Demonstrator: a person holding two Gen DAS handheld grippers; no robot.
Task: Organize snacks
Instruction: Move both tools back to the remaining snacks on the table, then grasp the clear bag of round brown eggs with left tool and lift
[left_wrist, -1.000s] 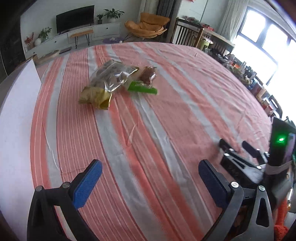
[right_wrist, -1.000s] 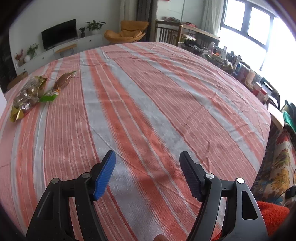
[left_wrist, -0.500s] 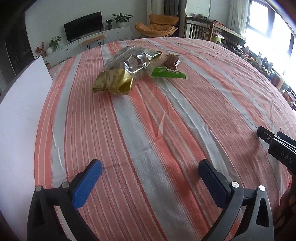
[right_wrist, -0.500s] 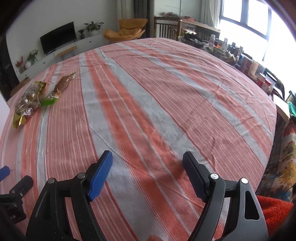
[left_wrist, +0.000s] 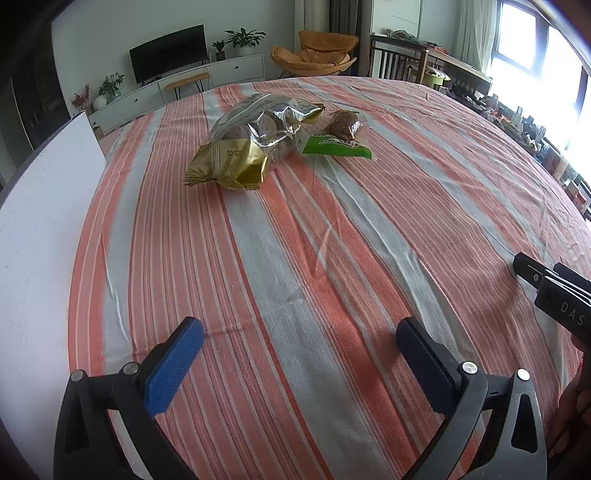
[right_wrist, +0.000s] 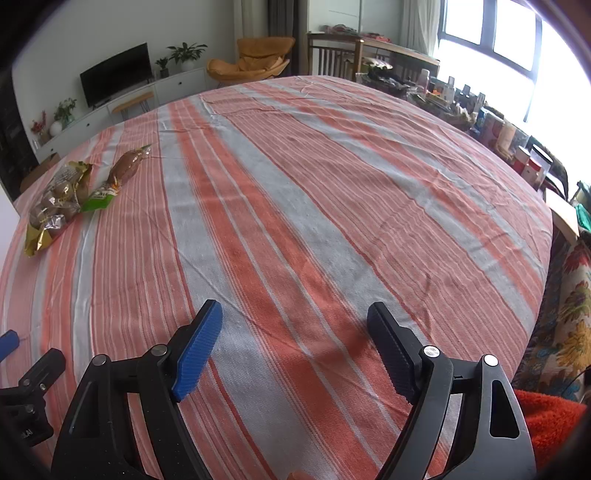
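A white board (left_wrist: 44, 221) lies at the left of the striped cloth (left_wrist: 332, 258). The gold snack bag (left_wrist: 251, 144) touches the green snack pack (left_wrist: 338, 142). The left gripper (left_wrist: 299, 354) is wide with nothing inside. The right gripper (right_wrist: 295, 343) has just been opening, also with nothing inside.

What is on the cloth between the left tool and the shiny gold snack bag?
Nothing: only bare striped tablecloth lies between the left tool and the crinkly gold snack bag, seen in the left wrist view.
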